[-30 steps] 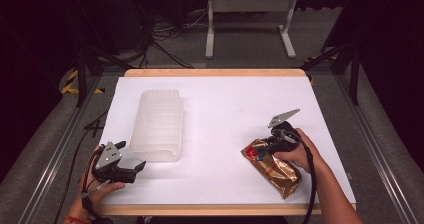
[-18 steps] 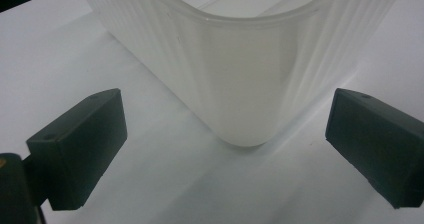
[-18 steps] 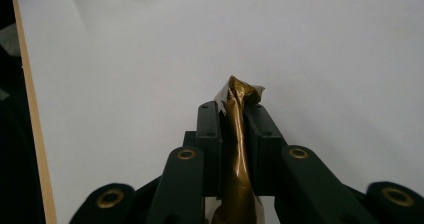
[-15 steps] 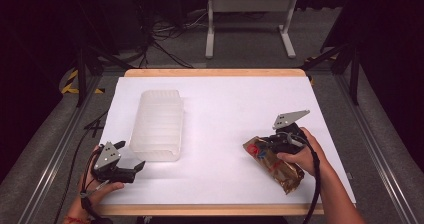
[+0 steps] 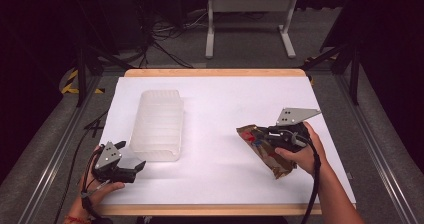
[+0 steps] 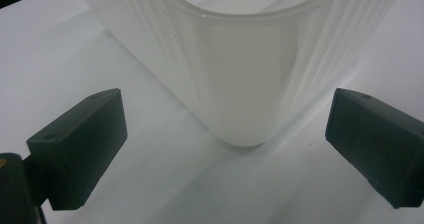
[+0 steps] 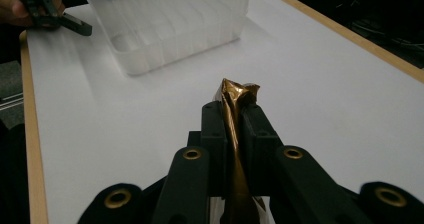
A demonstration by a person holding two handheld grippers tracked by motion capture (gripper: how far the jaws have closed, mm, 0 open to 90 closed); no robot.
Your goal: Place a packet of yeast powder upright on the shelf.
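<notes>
Two grippers at work over a white-covered table (image 5: 215,109) with a pale wooden edge, largest thing in sight and bare across its middle. Next in size, on the table's left half: a translucent ribbed plastic tub (image 5: 157,124), upright and open at the top, long side running away from the person, nothing visible inside. Seen again in the left gripper view as a rounded corner of the tub (image 6: 240,69) standing close ahead, between the two black jaws and apart from both. Then, on the right half and well apart from the tub: a brown and gold snack bag (image 5: 265,151), crumpled, with a red patch on its face, lying slantwise partly under the right hand. Pinched at its upper end by the right gripper (image 5: 280,134), jaws closed flat on the foil; in the right gripper view, a thin gold edge of the bag (image 7: 235,129) clamped upright between the pads, its crumpled tip poking out past them. Smallest, at the near left corner: the left gripper (image 5: 132,168), held low in the left hand just beside the tub's near corner, jaws spread wide, gripping nothing, pointed toward the tub.
</notes>
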